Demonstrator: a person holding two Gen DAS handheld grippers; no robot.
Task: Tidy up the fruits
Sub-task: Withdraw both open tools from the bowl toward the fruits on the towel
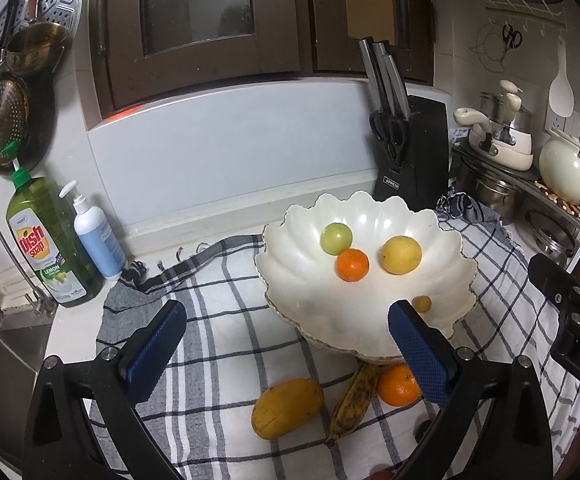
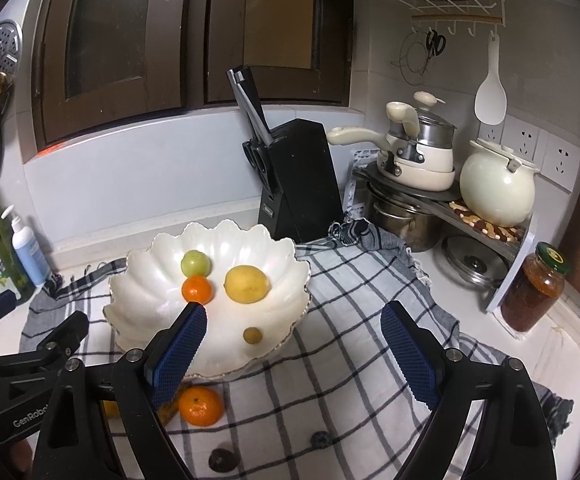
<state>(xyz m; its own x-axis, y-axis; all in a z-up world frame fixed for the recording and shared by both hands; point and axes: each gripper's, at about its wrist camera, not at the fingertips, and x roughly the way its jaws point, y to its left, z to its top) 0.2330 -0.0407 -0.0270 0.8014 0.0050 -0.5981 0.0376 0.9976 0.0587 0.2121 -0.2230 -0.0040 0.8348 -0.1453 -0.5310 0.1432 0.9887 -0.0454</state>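
Four fruits sit in the white bowl (image 1: 369, 280); mango (image 1: 286, 407), banana (image 1: 351, 400) and orange (image 1: 397, 385) lie just before it. Both grippers, left gripper (image 1: 286, 344) and right gripper (image 2: 293, 344), hang wide open, empty. I'd grip the mango's middle gently.

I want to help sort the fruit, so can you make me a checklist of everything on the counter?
Surface: checked cloth over a white counter.
Job's things: shell-shaped white bowl holds a green fruit, a small orange, a lemon and a tiny yellow fruit. On the cloth in front: mango, banana, another orange.
Clutter: dish soap bottle, knife block, sauce jar.
Grippers: left gripper open; right gripper open; both empty.
Cables: nothing seen.
Surroundings: stacked pots, window.
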